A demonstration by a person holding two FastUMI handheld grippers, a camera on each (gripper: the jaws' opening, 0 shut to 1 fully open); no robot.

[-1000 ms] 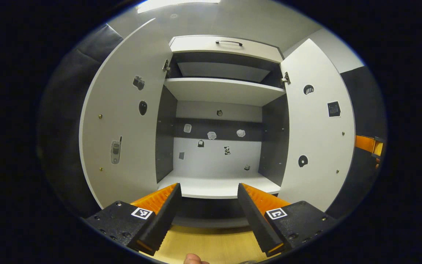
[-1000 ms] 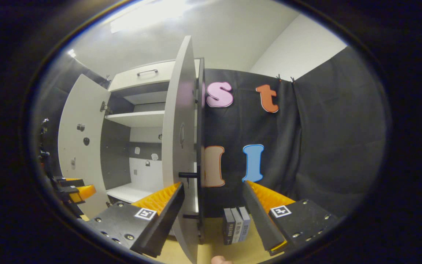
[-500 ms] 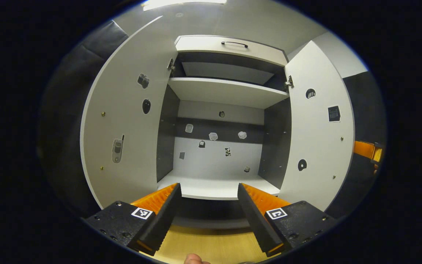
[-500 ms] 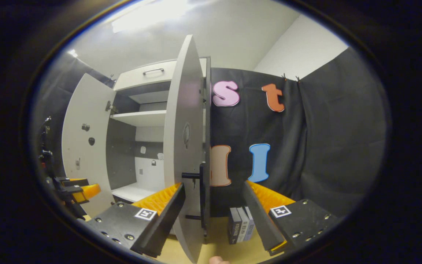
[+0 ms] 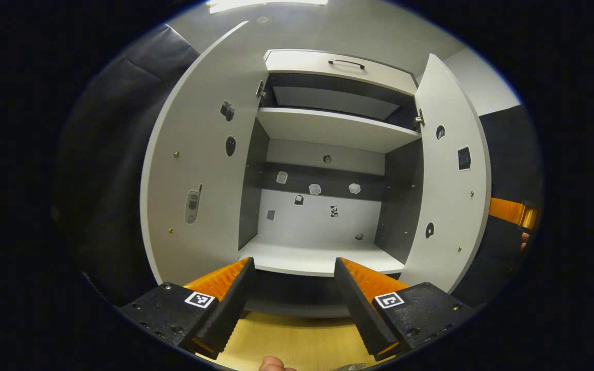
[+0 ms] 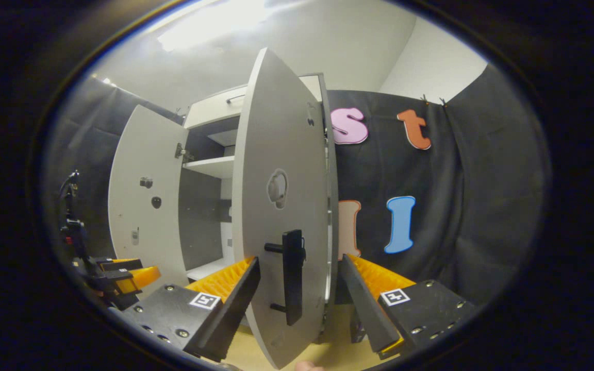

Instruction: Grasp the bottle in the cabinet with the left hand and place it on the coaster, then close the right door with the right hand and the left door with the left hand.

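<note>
Now | cabinet (image 5: 323, 257) shelves bare, bottle not seen there | right hand-held gripper (image 6: 297, 288) spread wide, straddling right door (image 6: 276, 206) edge by its handle (image 6: 293, 275) | left hand-held gripper (image 5: 292, 293) released, empty | both doors left to close

wooden tabletop (image 5: 297, 340), phone sticker (image 5: 192, 199), black curtain (image 6: 477, 206)

Wood-grain tabletop (image 5: 297, 342) w/ grey cabinet (image 5: 323, 260) directly on it.
</note>
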